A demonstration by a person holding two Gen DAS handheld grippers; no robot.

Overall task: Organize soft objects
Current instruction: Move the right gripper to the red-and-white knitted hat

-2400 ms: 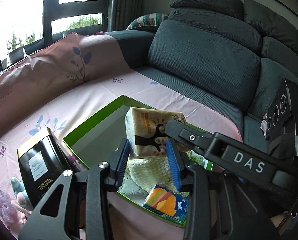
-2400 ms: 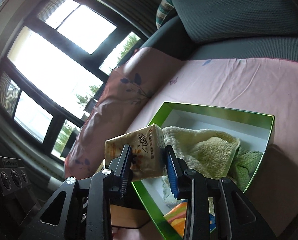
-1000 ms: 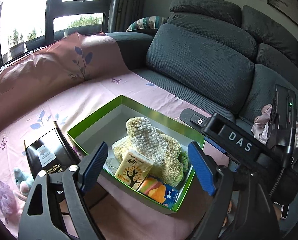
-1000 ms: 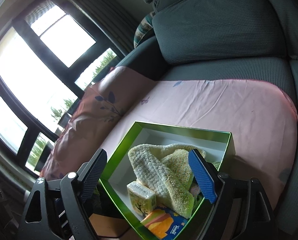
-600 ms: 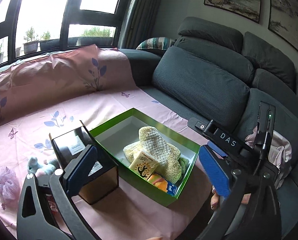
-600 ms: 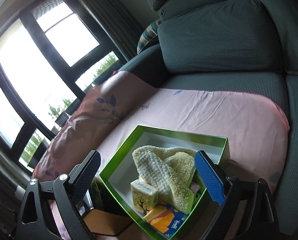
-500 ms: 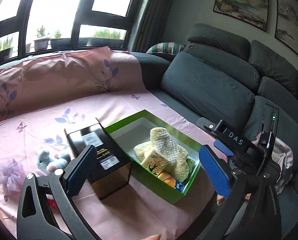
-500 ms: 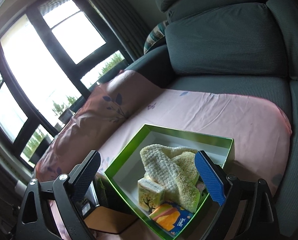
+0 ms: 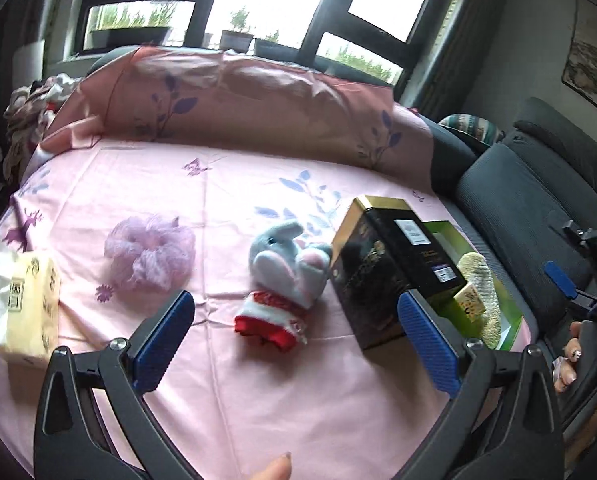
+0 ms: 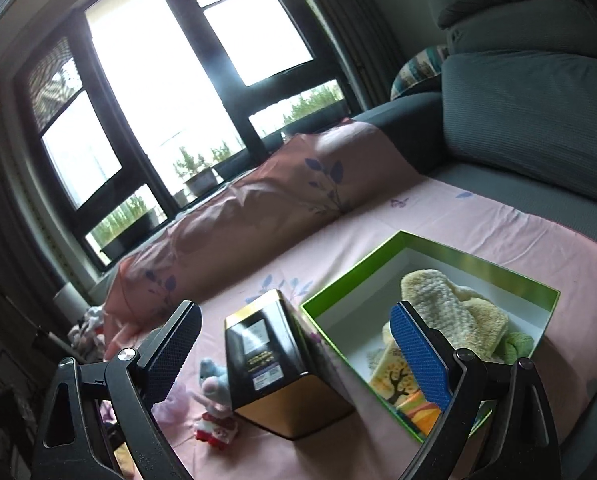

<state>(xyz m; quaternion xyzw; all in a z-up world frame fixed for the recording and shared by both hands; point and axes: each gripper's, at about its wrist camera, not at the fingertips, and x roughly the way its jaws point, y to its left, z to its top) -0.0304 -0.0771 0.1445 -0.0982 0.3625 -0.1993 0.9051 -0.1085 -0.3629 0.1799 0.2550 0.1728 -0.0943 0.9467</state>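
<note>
Both the left gripper (image 9: 294,334) and the right gripper (image 10: 298,344) are wide open and empty, so the next soft object, probably the grey plush toy (image 9: 288,276) at 12 o'clock of the left one, must be grasped and carried to the green box (image 10: 478,266).

Probably home lounge: grey sofa (image 10: 530,92).

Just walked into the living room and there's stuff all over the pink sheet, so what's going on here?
Someone is sorting soft things into a green box on the pink sheet, holding a claw in each hand. Right now the left claw and the right claw are both open and empty. The box holds yellow towels and a tissue pack. A plush toy, a purple scrunchie and another tissue pack lie outside it, beside a black tin.
</note>
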